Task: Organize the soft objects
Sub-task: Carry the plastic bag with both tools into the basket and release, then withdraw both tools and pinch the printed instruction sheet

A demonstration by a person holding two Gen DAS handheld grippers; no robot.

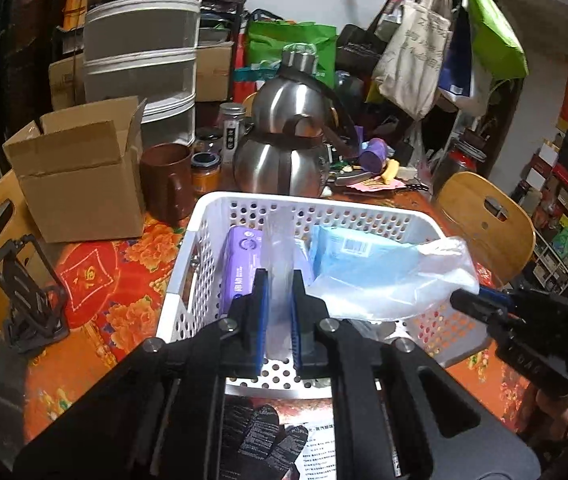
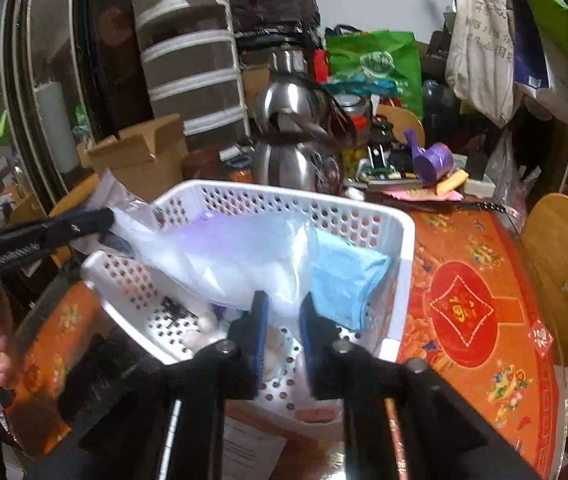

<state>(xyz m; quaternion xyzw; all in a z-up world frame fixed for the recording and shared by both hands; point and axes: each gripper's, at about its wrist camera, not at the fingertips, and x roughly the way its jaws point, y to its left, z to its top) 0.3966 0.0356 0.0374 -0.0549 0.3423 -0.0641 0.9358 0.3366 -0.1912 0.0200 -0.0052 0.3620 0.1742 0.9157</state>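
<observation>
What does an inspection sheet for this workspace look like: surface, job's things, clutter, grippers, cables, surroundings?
Surface: table under a red-orange floral cloth.
Job's things: white basket holds a purple pack and a blue pack; a clear bag is stretched over the basket.
Clutter: steel kettle, cardboard box, brown mug, jars, purple cup.
Grippers: left gripper and right gripper each shut on the bag.
Cables: nothing seen.
Surroundings: wooden chairs, drawer unit, hanging tote bags.
</observation>
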